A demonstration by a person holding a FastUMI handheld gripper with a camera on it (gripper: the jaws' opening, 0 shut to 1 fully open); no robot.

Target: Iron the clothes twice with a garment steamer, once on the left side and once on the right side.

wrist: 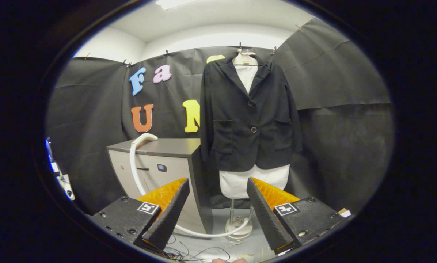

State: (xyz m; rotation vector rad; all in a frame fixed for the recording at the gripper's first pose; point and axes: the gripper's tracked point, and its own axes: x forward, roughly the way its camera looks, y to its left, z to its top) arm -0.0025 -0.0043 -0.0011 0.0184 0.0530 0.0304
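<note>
Hand-held gripper (pixel 216 193) gapes empty before jacket (pixel 247 117).

A plain black button-front blazer (pixel 248 117) with two dark buttons hangs over a white cloth mannequin torso (pixel 253 180). At about nine o'clock from it stands a grey cabinet (pixel 160 164) with a darker grey top. A white ribbed steamer hose (pixel 134 164) drapes down the cabinet's front.

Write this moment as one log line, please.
stage: approach | gripper: open, empty | steamer head: on cabinet | jacket: hanging on mannequin
</note>
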